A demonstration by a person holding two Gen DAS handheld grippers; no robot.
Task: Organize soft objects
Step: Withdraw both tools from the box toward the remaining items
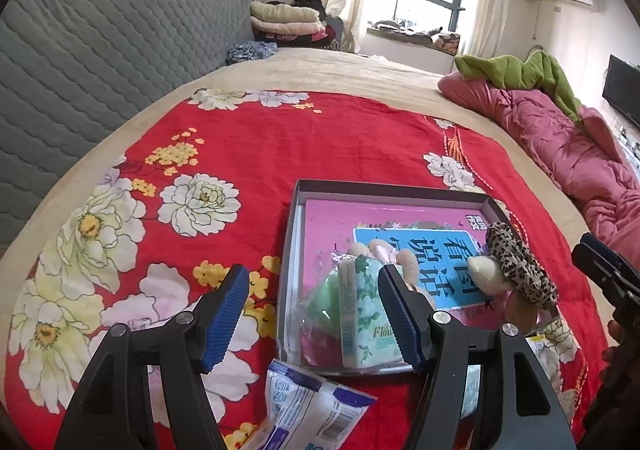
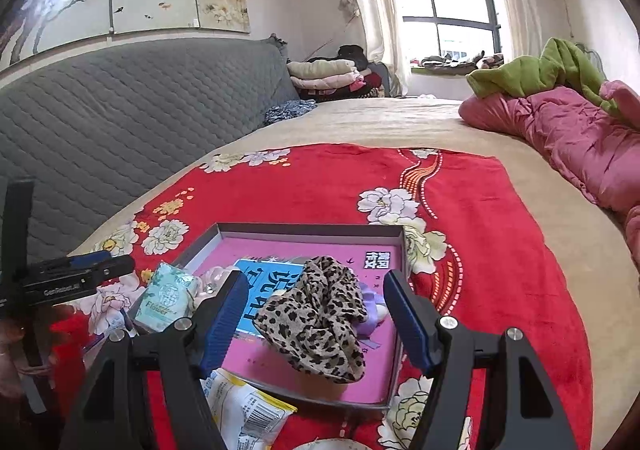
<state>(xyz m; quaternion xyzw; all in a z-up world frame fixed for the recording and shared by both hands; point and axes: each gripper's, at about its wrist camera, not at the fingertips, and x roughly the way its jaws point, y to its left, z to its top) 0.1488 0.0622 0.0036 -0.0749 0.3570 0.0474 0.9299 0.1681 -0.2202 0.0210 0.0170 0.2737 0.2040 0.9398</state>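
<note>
Left gripper (image 1: 312, 314) first: its blue pads spread wide, nothing pinched, hanging above the near left corner of the tray (image 1: 384, 191), with the green tissue pack (image 1: 370, 314) lying just past the right-hand pad, inside the tray. Right gripper (image 2: 316, 320) the same story, fingers apart and empty, poised over the leopard-print scrunchie (image 2: 320, 314), which sits slumped on the pink book (image 2: 320, 366) lining the tray. Moving outward, a small plush toy (image 1: 486, 274) nestles against the scrunchie, so several soft things are already gathered in. Outside the near rim, on the red floral blanket (image 1: 300, 141), lie two stragglers: a blue-and-white packet (image 1: 308, 406) below the left gripper, and a yellow-and-white packet (image 2: 248, 406) by the right. I'd say we're between placements, with a fresh pick coming up. That calls for dropping a gripper onto one packet, straddling its crinkly middle, closing gently and lifting it clear of the rim
</note>
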